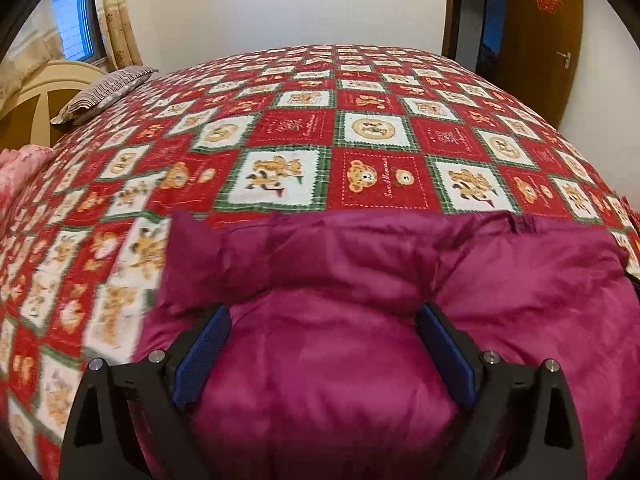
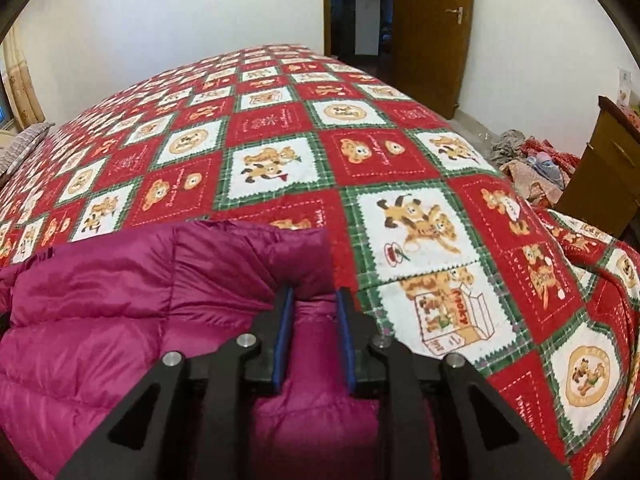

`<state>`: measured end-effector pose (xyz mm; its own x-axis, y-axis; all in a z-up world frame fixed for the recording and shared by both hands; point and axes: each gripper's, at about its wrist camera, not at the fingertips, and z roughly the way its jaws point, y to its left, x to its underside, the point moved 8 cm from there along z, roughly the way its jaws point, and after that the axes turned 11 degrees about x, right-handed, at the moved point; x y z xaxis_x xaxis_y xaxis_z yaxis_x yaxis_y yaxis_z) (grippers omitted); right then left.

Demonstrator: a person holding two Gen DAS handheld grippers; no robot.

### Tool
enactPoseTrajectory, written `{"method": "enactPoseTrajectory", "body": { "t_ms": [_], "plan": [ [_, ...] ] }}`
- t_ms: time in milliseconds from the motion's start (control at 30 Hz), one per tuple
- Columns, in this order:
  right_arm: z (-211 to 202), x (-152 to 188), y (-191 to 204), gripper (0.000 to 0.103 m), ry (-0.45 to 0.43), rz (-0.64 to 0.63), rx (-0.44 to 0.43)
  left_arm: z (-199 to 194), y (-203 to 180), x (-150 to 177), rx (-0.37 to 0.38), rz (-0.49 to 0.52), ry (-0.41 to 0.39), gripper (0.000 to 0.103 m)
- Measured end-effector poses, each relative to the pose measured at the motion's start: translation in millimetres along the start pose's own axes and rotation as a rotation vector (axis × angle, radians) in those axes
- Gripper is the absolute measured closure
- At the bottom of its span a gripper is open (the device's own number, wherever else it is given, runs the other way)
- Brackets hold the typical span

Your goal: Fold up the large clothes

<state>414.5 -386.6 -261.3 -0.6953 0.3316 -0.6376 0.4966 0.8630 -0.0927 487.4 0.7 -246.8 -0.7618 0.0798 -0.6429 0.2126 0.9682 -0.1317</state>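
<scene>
A puffy magenta down jacket [image 1: 520, 280] lies at the near edge of a bed covered by a red, white and green bear-print quilt [image 1: 304, 128]. My left gripper [image 1: 324, 316] holds its jaws wide around a thick bulge of the jacket, and the blue pads [image 1: 208, 340] press into the fabric on both sides. In the right wrist view the jacket [image 2: 100, 300] fills the lower left. My right gripper [image 2: 316, 296] is nearly closed, pinching a narrow fold near the jacket's right edge. The quilt [image 2: 280, 128] stretches away beyond it.
A striped pillow [image 1: 108, 92] and a cream headboard [image 1: 36, 96] are at the far left, with a pink blanket [image 1: 16, 172] beside them. A wooden door [image 2: 432, 32] stands beyond the bed. A pile of clothes [image 2: 532, 168] and a wooden cabinet [image 2: 608, 160] are right of the bed.
</scene>
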Motion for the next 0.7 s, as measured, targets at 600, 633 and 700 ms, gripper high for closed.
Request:
{"method": "enactPoseTrajectory", "body": {
  "t_ms": [600,633,700],
  "plan": [
    [-107.2,77.4,180.7,0.078,-0.080,-0.174,-0.286,-57.0,-19.7,47.6,-0.055,0.089,-0.064,0.008],
    [-103.2,80.2,182.0,0.079,-0.077,-0.171,-0.281,-55.6,-19.8,49.6,-0.055,0.092,-0.062,0.008],
    [-98.6,85.6,181.9,0.080,-0.068,-0.159,-0.286,-51.0,-19.3,51.5,-0.059,0.095,-0.062,0.008]
  ]
}}
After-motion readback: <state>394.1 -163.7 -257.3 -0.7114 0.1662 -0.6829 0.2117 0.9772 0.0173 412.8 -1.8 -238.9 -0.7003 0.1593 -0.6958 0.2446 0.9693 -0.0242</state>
